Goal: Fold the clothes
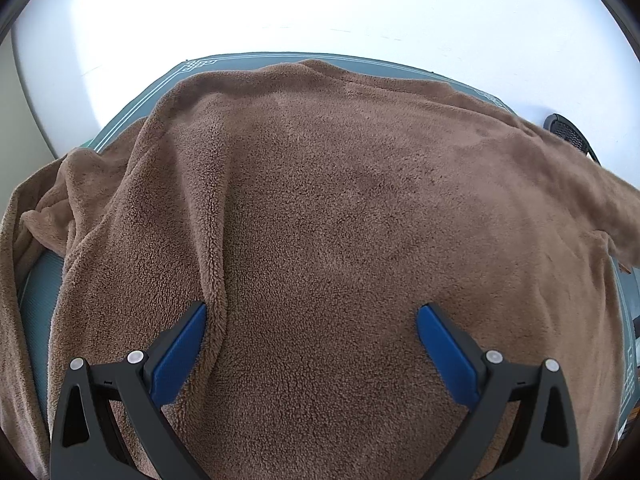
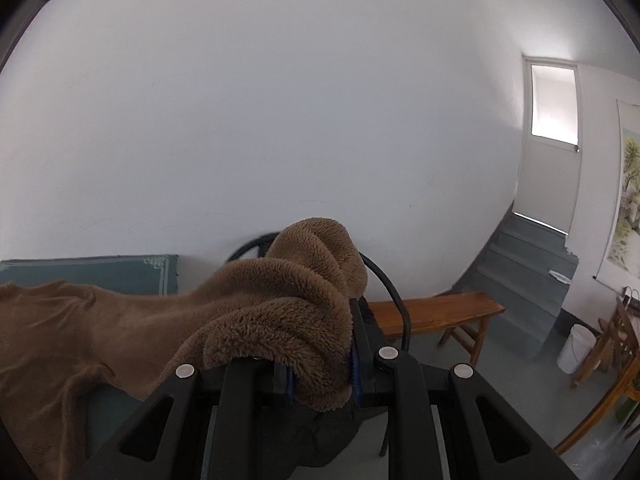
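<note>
Brown fleece garment (image 1: 340, 208), spread on green mat (image 1: 132, 104). Left gripper (image 1: 312, 316): jaws apart, at 6 o'clock. Right gripper (image 2: 322, 376): clamped on bunched garment edge.

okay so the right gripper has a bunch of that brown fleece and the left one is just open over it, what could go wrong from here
1. The right gripper pinches only a thick bunched edge of the brown fleece garment; it may slip out when pulled.
2. The left gripper has open jaws and pins nothing, so the whole garment could drag across the green mat instead of folding.
3. The crumpled sleeve at the mat's edge may slide off.
</note>
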Available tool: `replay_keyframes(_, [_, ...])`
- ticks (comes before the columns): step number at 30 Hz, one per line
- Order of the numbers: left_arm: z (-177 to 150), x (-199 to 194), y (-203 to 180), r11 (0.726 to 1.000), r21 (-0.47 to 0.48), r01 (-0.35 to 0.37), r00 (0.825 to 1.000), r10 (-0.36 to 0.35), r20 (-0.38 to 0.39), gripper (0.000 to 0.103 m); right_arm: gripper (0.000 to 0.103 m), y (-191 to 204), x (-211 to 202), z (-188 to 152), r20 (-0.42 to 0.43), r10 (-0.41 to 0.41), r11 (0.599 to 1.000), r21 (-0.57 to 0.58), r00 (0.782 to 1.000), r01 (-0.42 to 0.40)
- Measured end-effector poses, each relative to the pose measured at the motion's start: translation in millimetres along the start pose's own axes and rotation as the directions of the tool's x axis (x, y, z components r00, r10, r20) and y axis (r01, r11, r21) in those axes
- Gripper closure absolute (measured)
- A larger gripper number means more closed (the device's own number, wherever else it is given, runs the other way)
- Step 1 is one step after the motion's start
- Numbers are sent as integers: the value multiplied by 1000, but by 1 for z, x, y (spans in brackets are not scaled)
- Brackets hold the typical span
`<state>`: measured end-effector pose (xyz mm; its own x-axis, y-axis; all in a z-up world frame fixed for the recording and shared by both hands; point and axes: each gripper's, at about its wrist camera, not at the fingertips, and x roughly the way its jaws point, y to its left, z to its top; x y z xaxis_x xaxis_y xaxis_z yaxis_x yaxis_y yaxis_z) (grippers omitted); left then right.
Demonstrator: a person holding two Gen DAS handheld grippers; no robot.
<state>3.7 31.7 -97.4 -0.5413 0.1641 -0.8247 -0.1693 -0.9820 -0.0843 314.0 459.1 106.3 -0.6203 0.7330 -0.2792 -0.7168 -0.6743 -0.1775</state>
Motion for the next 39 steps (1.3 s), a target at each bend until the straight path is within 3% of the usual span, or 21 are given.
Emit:
replay_keyframes(3, [0, 0, 3, 1000, -7, 17, 1000, -17, 5, 1, 82, 39, -8, 31, 73, 84, 995, -55, 994, -80])
replay_keyframes(6, [1, -1, 7, 999, -24, 43, 999, -43, 9, 1, 82, 86, -25, 60, 132, 205, 975, -112, 970, -191])
replay_keyframes(9, [1, -5, 13, 995, -51, 87, 996, -87, 1, 1, 82, 147, -34, 83, 140, 366, 926, -156, 920, -344])
replay_keyframes(13, [0, -16, 30, 975, -114, 190, 982, -191, -1, 1, 82, 232, -42, 88, 118, 492, 853, -264, 862, -451])
replay_keyframes(16, [-4, -25, 48, 950, -171, 260, 965, -263, 5, 1, 82, 299, -41, 73, 35, 581, 772, -339, 813, -537])
replay_keyframes(22, [-11, -35, 74, 920, -239, 311, 949, -316, 20, 1, 79, 405, -31, 16, -253, 662, 579, -426, 705, -696])
replay_keyframes(23, [-11, -34, 76, 917, -241, 317, 947, -321, 21, 1, 72, 415, -26, 6, -300, 663, 546, -432, 686, -717])
replay_keyframes(25, [-11, -35, 78, 914, -241, 326, 943, -331, 22, 1, 43, 439, -34, -15, -382, 653, 487, -449, 654, -749])
replay_keyframes(26, [-11, -34, 78, 913, -240, 329, 942, -334, 22, 1, 28, 447, -35, -24, -401, 650, 464, -462, 645, -756])
replay_keyframes(29, [-11, -32, 81, 912, -240, 333, 941, -338, 20, 1, 27, 453, -40, -47, -396, 662, 412, -517, 636, -751])
replay_keyframes(32, [-12, -32, 82, 910, -241, 336, 940, -341, 21, 1, 27, 442, -46, -49, -412, 683, 368, -520, 604, -771])
replay_keyframes(35, [-14, -32, 84, 904, -249, 347, 935, -353, 21, 1, 27, 411, -55, -36, -422, 701, 363, -483, 576, -796])
replay_keyframes(39, [-14, -33, 93, 879, -285, 383, 918, -395, 17, 1, 27, 397, -35, -29, -467, 699, 406, -365, 542, -838])
